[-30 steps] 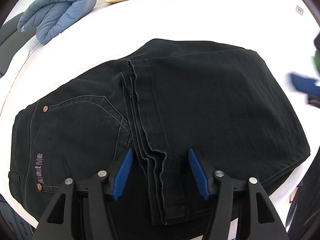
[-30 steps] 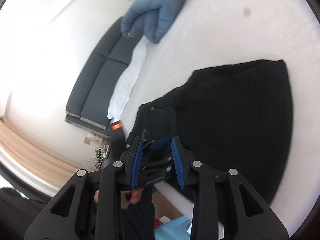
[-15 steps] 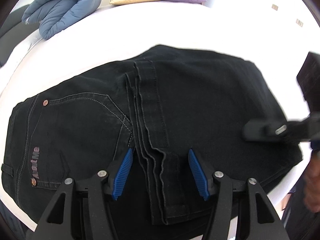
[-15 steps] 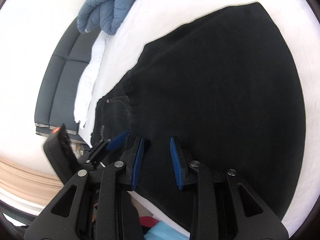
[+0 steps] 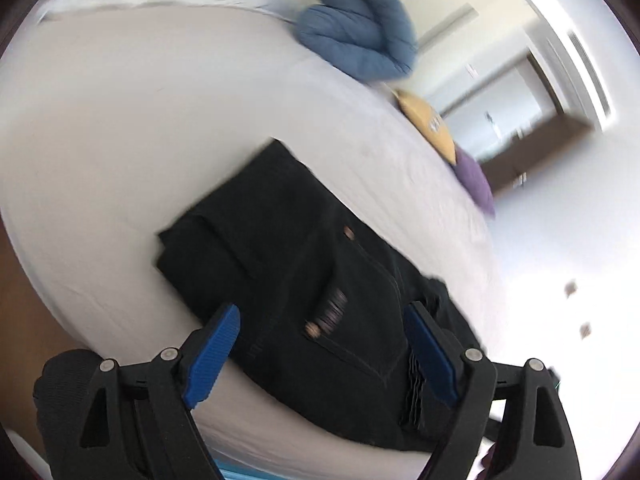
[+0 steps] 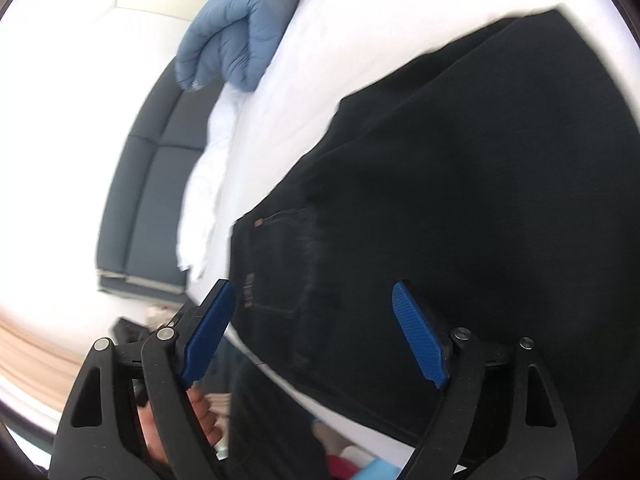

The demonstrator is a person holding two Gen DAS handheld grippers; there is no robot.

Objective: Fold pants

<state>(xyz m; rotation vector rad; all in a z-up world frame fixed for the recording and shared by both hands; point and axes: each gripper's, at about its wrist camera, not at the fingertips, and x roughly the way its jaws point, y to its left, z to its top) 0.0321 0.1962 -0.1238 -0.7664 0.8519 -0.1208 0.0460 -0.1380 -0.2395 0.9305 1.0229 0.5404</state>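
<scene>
While both claws hang spread wide and empty, left claw (image 5: 320, 354) above folded black pants (image 5: 304, 280), right claw (image 6: 316, 332) over their pocket end, white bed (image 5: 100, 128) beneath.

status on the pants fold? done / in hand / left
Done: the black pants lie on the white bed as a compact, layered bundle, back pocket up. In hand: nothing; the left gripper and right gripper are both open above the cloth, not gripping. Left: perhaps a final fold or smoothing; blur hides whether the edges line up.
</scene>
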